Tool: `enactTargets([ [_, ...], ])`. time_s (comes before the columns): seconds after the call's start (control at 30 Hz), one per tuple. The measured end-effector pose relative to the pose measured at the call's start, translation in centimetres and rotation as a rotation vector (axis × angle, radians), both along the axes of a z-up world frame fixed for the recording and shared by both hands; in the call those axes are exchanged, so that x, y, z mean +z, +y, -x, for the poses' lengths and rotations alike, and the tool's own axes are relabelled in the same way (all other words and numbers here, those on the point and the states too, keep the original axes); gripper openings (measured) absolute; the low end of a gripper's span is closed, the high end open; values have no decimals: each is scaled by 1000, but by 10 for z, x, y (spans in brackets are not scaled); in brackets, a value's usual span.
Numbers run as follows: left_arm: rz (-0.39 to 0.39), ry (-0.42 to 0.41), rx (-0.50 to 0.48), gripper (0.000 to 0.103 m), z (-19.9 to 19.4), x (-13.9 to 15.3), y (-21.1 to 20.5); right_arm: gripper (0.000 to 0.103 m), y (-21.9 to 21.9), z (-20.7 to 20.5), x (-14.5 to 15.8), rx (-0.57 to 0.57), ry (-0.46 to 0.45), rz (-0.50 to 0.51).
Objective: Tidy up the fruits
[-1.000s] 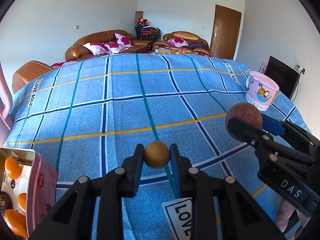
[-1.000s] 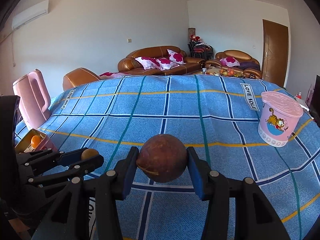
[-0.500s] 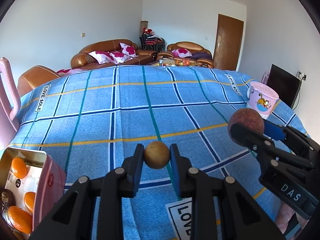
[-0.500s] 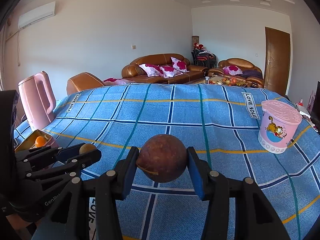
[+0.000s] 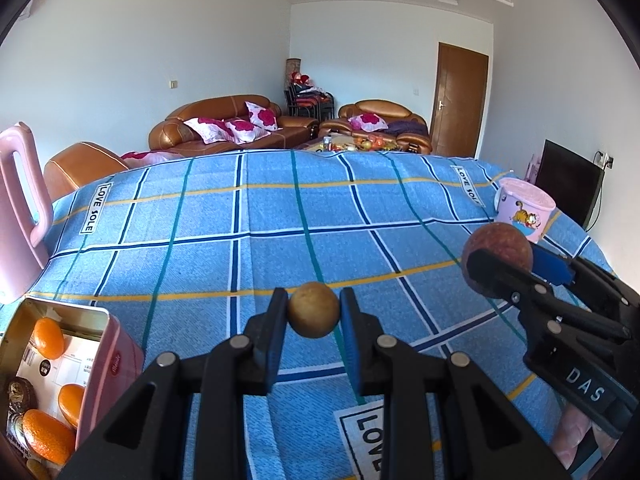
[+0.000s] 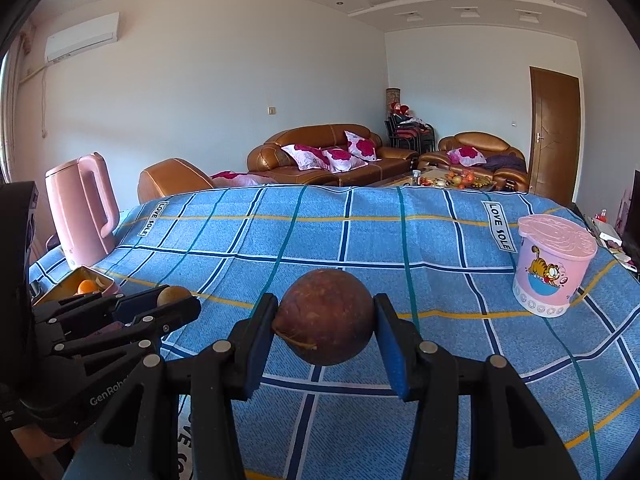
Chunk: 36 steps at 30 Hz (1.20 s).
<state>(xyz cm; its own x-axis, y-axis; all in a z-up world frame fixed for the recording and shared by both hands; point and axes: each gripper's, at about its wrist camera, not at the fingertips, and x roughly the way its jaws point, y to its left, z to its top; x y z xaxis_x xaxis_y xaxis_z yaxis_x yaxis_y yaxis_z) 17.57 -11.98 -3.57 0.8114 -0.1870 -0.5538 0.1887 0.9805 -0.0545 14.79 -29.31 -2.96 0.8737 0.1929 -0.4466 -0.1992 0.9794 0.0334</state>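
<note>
My left gripper [image 5: 314, 316] is shut on a small tan round fruit [image 5: 314, 315], held above the blue checked tablecloth [image 5: 280, 216]. My right gripper [image 6: 325, 324] is shut on a larger brown round fruit [image 6: 325, 322]. In the left wrist view the right gripper [image 5: 498, 258] sits to the right with the brown fruit [image 5: 498, 246]. In the right wrist view the left gripper [image 6: 174, 298] sits to the left with the tan fruit [image 6: 173, 293]. An open pink tin [image 5: 108, 364] at the lower left holds several oranges [image 5: 48, 338].
A pink kettle [image 6: 82, 208] stands at the table's left edge, behind the tin [image 6: 98, 280]. A pink lidded cartoon cup [image 6: 554, 264] stands at the right; it also shows in the left wrist view [image 5: 526, 208]. Brown sofas [image 6: 332, 156] lie beyond the table.
Both grippers have tilted up and risen with their fruits still held; more of the room, the kettle and the tin have come into view.
</note>
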Motion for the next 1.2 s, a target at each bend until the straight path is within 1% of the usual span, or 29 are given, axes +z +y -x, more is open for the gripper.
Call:
enactTargets([
  [0.17,6,-15,4,28,3,1,2,50,-1,4,2,3,-19,-2],
  [0.23,4,-20,3,28,4,2,2,47,0,6,3,6,-32,-1],
  [0.33,3,-25,7,28,4,3,2,46,2,10,4,13,-52,5],
  [0.43,5,-16,6,28,3,2,2,46,0,6,3,-2,-31,-2],
  [0.5,6,-16,6,28,3,2,2,46,-6,3,2,-8,-12,-32],
  [0.57,10,-17,2,28,3,2,2,46,-13,-1,-1,-6,30,-61],
  [0.67,22,-19,7,28,4,2,4,47,-24,7,-2,-59,30,-70],
  [0.73,25,-26,17,28,5,3,6,49,-26,8,-5,-46,66,-75],
  [0.8,24,-40,21,28,7,4,6,60,-22,6,-8,-33,104,-54],
  [0.87,23,-47,22,28,9,5,5,65,-16,1,-14,-30,151,-19],
  [1.0,33,-36,22,28,7,4,8,66,-5,-10,-27,-11,246,34],
  [1.13,43,-26,22,28,6,3,10,65,-2,-16,-38,11,327,39],
  [1.17,43,-27,21,28,6,3,9,63,-2,-17,-40,21,344,31],
  [1.2,42,-29,21,28,7,3,9,50,-3,-18,-41,21,350,28],
])
